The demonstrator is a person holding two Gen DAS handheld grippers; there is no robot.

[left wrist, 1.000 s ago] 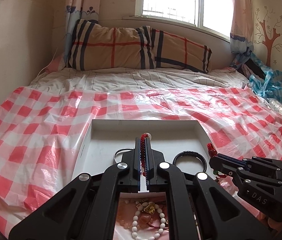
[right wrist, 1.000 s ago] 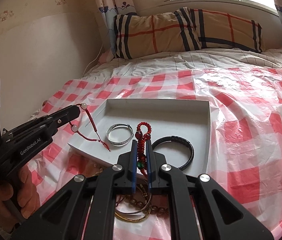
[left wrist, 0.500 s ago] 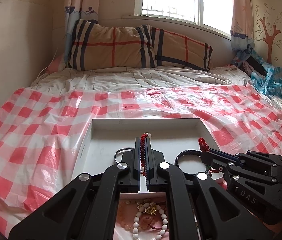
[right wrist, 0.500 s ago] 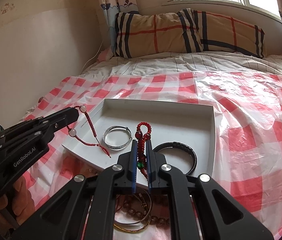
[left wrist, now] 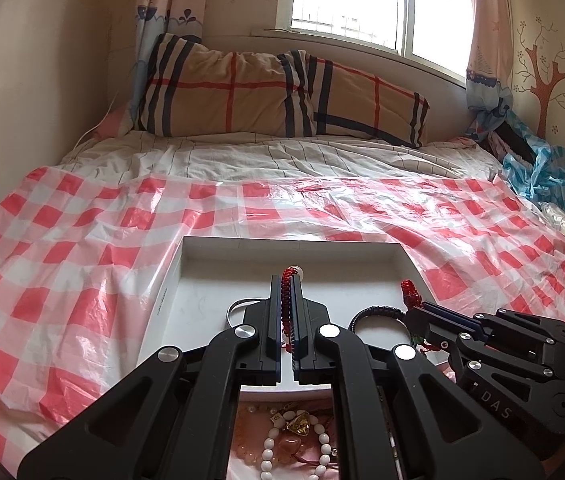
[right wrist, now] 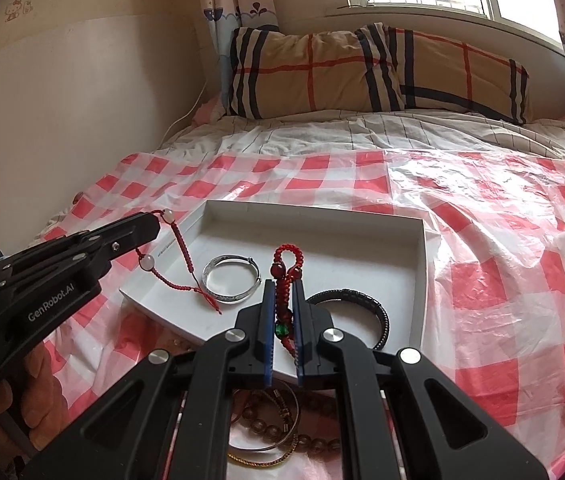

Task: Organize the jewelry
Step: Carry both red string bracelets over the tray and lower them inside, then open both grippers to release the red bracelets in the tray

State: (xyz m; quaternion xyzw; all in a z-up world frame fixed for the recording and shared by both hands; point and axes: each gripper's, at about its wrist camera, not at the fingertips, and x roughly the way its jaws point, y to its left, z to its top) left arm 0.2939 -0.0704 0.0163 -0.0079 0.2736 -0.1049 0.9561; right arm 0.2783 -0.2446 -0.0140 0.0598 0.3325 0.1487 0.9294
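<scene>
1. Two hand-held grippers are hanging over a white tray (right wrist: 422, 264) at the centre of both views, each carrying a red cord bracelet toward it. The tray appears to be the sorting spot, as pieces are already lying in it.

2. The left gripper (right wrist: 154, 226), at the left edge of the right wrist view, is pinching a thin red cord (right wrist: 180, 248) with pale beads at its very tip. The cord is draping down over the tray's left rim, its tail trailing onto the tray floor beside the silver bangle (right wrist: 232, 280). Gripping one end probably lets the rest hang free for laying out straight.

3. The right gripper (right wrist: 283, 312), at bottom centre of its own view, is clamped narrowly on a braided red bracelet (right wrist: 287, 268) with dark red and green beads. The loop is sticking up past the fingertips, above the tray's near half.

4. A black band (right wrist: 366, 304) is lying flat in the tray, right of centre, apart from the bangle. That spacing suggests each piece is getting its own spot.

5. Below the tray's near edge, at the bottom of both views, a pink dish (left wrist: 250, 440) is holding a white bead strand (left wrist: 270, 440), apparently the unsorted pile.

6. A checked plastic sheet (right wrist: 482, 280) is covering the bed under everything, likely to keep small pieces visible.
</scene>
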